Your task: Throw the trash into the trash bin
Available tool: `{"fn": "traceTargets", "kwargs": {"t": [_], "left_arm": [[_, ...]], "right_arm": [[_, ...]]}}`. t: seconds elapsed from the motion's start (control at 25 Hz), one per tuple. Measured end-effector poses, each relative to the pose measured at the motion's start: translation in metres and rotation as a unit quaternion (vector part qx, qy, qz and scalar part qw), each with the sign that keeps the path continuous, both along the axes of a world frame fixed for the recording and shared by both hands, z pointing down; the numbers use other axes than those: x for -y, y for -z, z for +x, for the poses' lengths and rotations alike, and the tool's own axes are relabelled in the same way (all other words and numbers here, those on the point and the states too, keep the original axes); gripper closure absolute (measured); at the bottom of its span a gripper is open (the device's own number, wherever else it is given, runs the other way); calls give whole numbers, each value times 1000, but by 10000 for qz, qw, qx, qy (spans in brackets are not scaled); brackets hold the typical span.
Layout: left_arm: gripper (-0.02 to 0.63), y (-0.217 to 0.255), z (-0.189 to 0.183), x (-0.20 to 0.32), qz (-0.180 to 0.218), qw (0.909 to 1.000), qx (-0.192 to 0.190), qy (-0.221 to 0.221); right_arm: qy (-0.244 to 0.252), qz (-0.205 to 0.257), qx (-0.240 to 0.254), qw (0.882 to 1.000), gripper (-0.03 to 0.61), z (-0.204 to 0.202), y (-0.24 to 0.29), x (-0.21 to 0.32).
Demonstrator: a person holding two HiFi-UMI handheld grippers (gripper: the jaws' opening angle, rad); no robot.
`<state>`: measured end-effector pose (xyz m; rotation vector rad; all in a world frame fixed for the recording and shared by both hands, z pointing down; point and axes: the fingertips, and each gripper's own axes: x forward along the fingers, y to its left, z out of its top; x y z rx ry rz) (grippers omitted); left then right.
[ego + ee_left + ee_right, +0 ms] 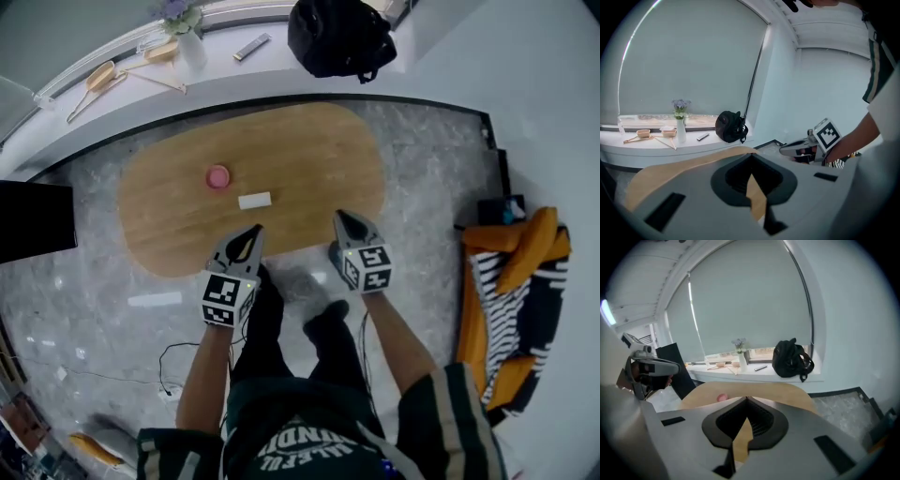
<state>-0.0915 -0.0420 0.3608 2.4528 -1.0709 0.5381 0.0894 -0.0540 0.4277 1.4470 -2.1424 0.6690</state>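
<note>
A small pink object [217,176] and a white strip of paper [254,200] lie on the oval wooden table [309,150]. No trash bin shows in any view. My left gripper [254,230] hangs over the table's near edge, jaws together, nothing between them; its own view shows the tips [751,157] meeting over the wood. My right gripper [340,217] is beside it to the right, also shut and empty, tips [747,399] closed. The pink object [722,398] peeks above the right jaws. Each gripper appears in the other's view: right gripper [806,147], left gripper [651,366].
A black backpack [339,37], a vase of flowers [187,37], a remote [251,47] and wooden scoops [98,77] sit on the curved windowsill. An orange and striped seat [511,300] stands at right, a black panel [33,220] at left. A cable [173,361] trails on the marble floor.
</note>
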Motion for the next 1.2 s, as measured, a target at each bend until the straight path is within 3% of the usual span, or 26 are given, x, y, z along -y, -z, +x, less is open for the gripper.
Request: {"fn": "traceTargets", "kwargs": {"t": [0.16, 0.32, 0.76, 0.88, 0.96, 1.2], "left_arm": [[612, 8, -41, 16, 36, 9999, -1, 136], [612, 8, -72, 38, 75, 9992, 25, 389], [612, -16, -116, 48, -222, 9917, 32, 1268], [612, -24, -124, 48, -246, 9896, 16, 1417], [612, -30, -130, 49, -230, 9885, 27, 1495], [612, -57, -138, 43, -424, 9847, 44, 1688]], "right_arm": [[568, 395, 58, 9976, 577, -65, 32, 24], [896, 473, 15, 9948, 577, -114, 36, 47], [1966, 346, -99, 9798, 575, -177, 5, 65], [2485, 367, -367, 9672, 568, -190, -12, 64], [2803, 248, -572, 9579, 509, -198, -32, 64], [3561, -170, -1176, 9269, 437, -206, -102, 60]]}}
